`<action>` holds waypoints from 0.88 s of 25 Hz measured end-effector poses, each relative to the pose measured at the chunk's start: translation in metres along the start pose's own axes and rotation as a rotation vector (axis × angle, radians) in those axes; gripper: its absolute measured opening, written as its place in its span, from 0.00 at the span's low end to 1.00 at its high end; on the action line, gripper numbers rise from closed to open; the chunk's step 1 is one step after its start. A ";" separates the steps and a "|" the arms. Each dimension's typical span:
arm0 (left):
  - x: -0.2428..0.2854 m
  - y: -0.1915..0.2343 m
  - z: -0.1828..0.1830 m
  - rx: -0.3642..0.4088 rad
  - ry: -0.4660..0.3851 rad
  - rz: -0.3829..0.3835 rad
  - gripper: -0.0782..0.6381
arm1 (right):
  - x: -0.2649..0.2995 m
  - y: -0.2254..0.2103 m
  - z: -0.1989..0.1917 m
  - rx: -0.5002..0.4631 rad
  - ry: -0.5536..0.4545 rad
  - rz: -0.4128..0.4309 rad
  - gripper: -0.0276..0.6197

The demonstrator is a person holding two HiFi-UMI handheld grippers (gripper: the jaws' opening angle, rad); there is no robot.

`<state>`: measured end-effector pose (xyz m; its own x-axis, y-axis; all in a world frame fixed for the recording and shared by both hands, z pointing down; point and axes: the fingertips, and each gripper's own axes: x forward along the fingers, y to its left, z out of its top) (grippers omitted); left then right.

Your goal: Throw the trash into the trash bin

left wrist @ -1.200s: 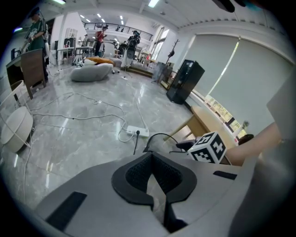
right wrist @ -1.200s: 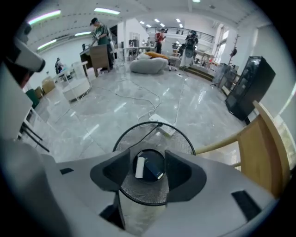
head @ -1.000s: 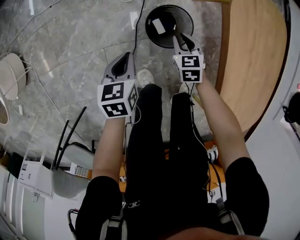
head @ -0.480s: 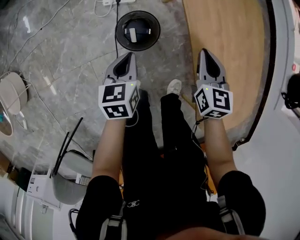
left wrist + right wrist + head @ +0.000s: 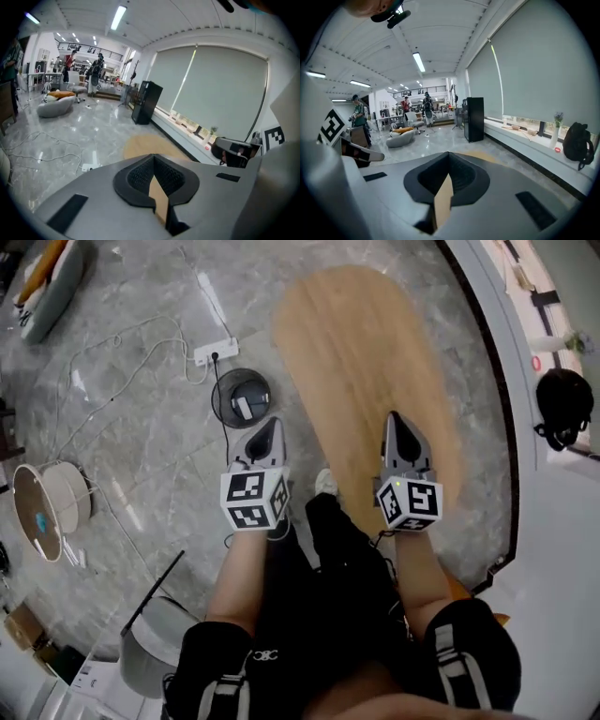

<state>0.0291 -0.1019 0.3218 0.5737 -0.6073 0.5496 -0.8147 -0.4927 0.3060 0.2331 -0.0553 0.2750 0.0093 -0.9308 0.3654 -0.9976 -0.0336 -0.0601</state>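
Left gripper [image 5: 153,159], grey shell with black ribbed pads, jaws meeting at the tips with nothing between them, looks over a glossy grey marble floor [image 5: 79,133] toward a tan oval wooden floor panel [image 5: 147,143], a tall black cabinet [image 5: 146,102] beyond it.

A white power strip [image 5: 216,352] lies on the grey marble floor [image 5: 131,456], its cables trailing off to the left. Just right of it spreads an oval wood-toned panel [image 5: 375,362]. A black backpack [image 5: 562,404] sits on the white ledge [image 5: 553,521] at the far right. At the left stands a round white drum-shaped object [image 5: 52,507], with a grey chair [image 5: 150,638] nearer. A grey beanbag [image 5: 56,277] lies far left. A tall black cabinet [image 5: 146,101] stands beside the shaded window [image 5: 215,89].
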 end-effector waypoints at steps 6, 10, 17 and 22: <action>-0.077 -0.092 0.128 0.060 -0.166 -0.004 0.13 | -0.074 -0.043 0.117 -0.038 -0.144 0.004 0.06; -0.139 -0.135 0.188 0.128 -0.260 0.014 0.13 | -0.126 -0.066 0.181 -0.009 -0.224 -0.018 0.06; -0.247 -0.144 0.277 0.229 -0.448 0.102 0.13 | -0.169 -0.044 0.284 0.006 -0.395 0.027 0.06; -0.272 -0.139 0.284 0.216 -0.507 0.142 0.13 | -0.168 -0.030 0.294 -0.002 -0.413 0.077 0.06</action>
<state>0.0103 -0.0453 -0.0910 0.4726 -0.8736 0.1158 -0.8813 -0.4686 0.0613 0.2816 -0.0047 -0.0572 -0.0390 -0.9983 -0.0437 -0.9966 0.0420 -0.0709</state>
